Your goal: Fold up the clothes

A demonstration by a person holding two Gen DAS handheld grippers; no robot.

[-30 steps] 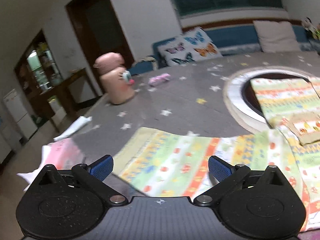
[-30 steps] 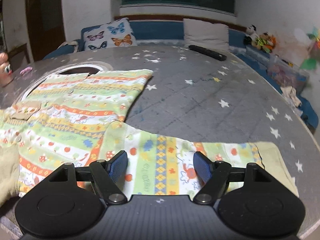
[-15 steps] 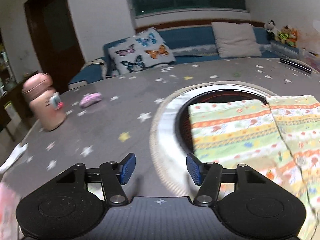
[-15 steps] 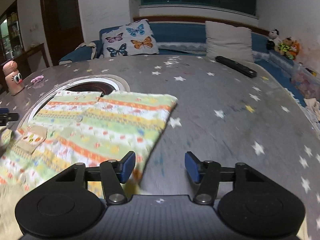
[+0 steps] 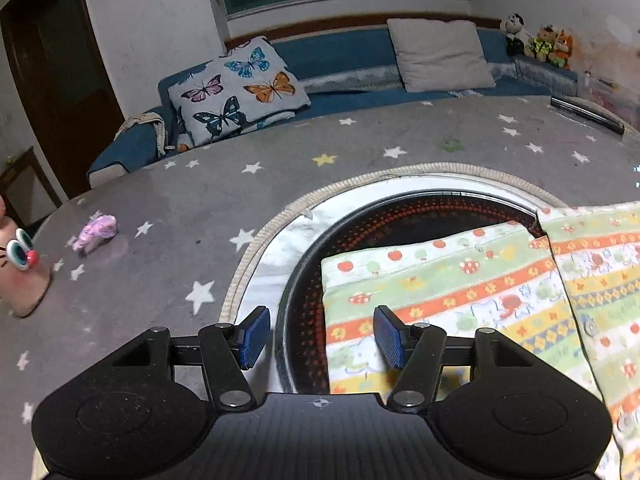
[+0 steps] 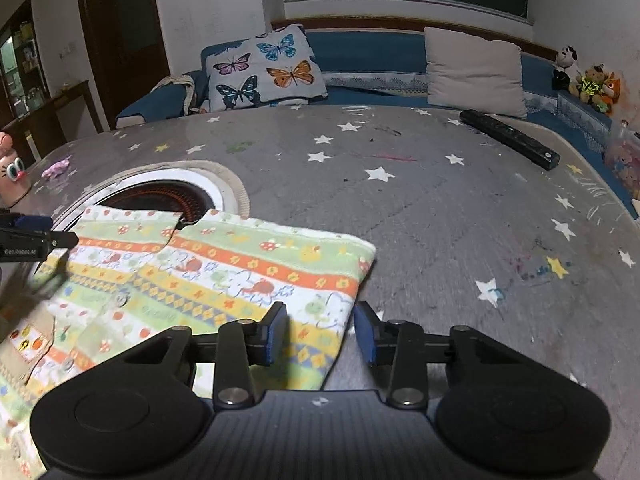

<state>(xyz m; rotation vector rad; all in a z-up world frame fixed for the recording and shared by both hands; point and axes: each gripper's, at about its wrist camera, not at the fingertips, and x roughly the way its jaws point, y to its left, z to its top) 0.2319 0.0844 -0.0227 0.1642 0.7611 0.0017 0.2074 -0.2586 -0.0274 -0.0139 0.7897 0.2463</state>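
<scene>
A striped, flower-patterned child's shirt [image 6: 224,276] lies flat on the grey star-print table cover [image 6: 440,208], partly over the round dark hotplate. In the left wrist view the shirt [image 5: 472,292] fills the right side. My left gripper [image 5: 320,338] is open and empty, straddling the shirt's left edge over the hotplate rim [image 5: 288,304]. My right gripper [image 6: 320,330] is open and empty, straddling the shirt's right edge. The left gripper's tip also shows in the right wrist view [image 6: 28,236] at the far left.
A pink cartoon bottle [image 5: 18,276] and a small purple toy [image 5: 96,234] stand at the table's left. A black remote [image 6: 508,138] lies at the far right. A sofa with a butterfly pillow [image 6: 264,68] and a grey pillow [image 6: 474,72] runs behind the table.
Both grippers moved forward from the spread sleeves to the shirt's left and right body edges. Their jaws narrowed somewhat but stay open. The sleeves are no longer in view.
</scene>
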